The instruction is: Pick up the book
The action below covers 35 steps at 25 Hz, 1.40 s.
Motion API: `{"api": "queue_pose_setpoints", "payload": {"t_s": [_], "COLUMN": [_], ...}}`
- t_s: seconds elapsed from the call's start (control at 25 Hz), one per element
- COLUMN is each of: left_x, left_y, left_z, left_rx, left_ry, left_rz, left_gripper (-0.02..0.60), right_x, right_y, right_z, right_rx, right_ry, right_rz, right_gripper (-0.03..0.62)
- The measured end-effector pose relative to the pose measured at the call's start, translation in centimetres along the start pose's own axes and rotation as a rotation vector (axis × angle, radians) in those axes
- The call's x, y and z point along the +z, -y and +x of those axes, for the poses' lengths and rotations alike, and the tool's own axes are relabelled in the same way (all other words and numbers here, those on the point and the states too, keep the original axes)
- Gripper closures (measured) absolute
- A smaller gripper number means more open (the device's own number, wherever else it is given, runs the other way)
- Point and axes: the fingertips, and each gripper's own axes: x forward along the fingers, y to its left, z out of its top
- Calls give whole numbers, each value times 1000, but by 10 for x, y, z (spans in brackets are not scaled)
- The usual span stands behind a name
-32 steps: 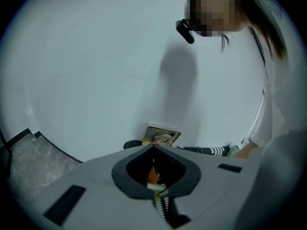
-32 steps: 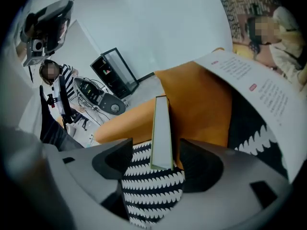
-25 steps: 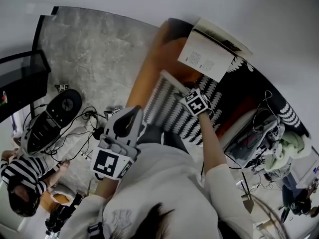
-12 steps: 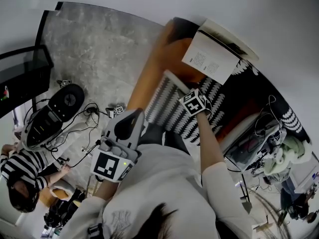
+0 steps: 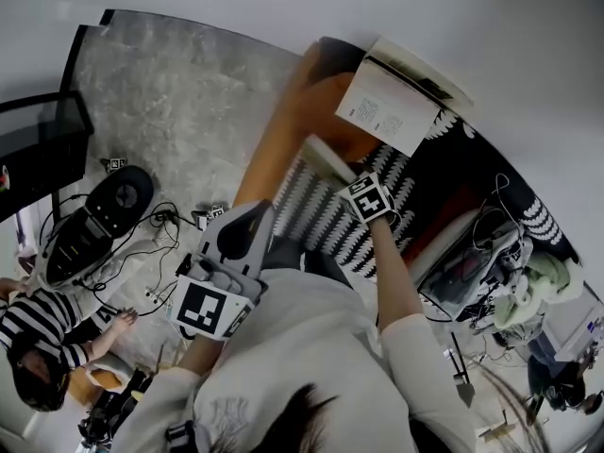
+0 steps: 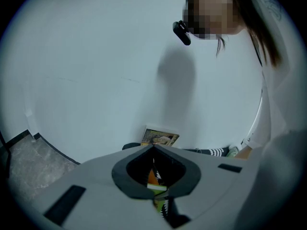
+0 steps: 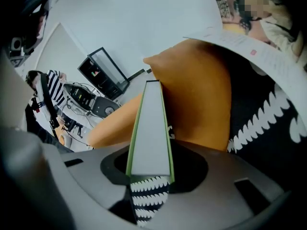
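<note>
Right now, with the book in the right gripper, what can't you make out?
- Book cover and title: right gripper view shows only its page edge; head view blurs it.
- Open booklet print: too small in head view, cut by the frame edge in right gripper view.
- Below the left gripper: its shut jaws hide all but a sliver.

Head view overhead; right gripper view close; both show book [image 7: 149, 128].
</note>
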Motion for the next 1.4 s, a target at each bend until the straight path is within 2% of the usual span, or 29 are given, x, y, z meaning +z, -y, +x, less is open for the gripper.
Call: {"api": "queue_pose_setpoints", "payload": {"t_s": [0.16,0.4,0.6,0.72,0.96,1.08,1.2,1.4], "left_x": [5,12,18,22,28,33,33,34], "left_y": [8,17,25,27,41,47,55,71], "left_z": [-12,-35,-59,-71,-91,-97,-105,-115], "left_rx": [-16,-29,-37,-46,-75,-91,-108,-139], "left_ry": [38,101,154,187,242,269,301,332], "left_rz": [11,25,29,35,55,58,66,79], "left_gripper": [572,572,572,572,572,572,572,572], "right_x": [-3,-12,-35,-42,-47,-51,-57,-60], "right_y": [-10,-13,-9,-9,-32,-37,-48,-72], "right_z": [-20,-58,-105,-135,-197,-232,-264,-322], "right_rx": [45,91,108,126,212,222,220,186], "right_ry": [82,313,591,756,1009,1133,1228,1343], "right_rz": [127,513,887,1034,1152,1182,1169,1088], "right_gripper": [445,445,445,445,445,445,444,444]}}
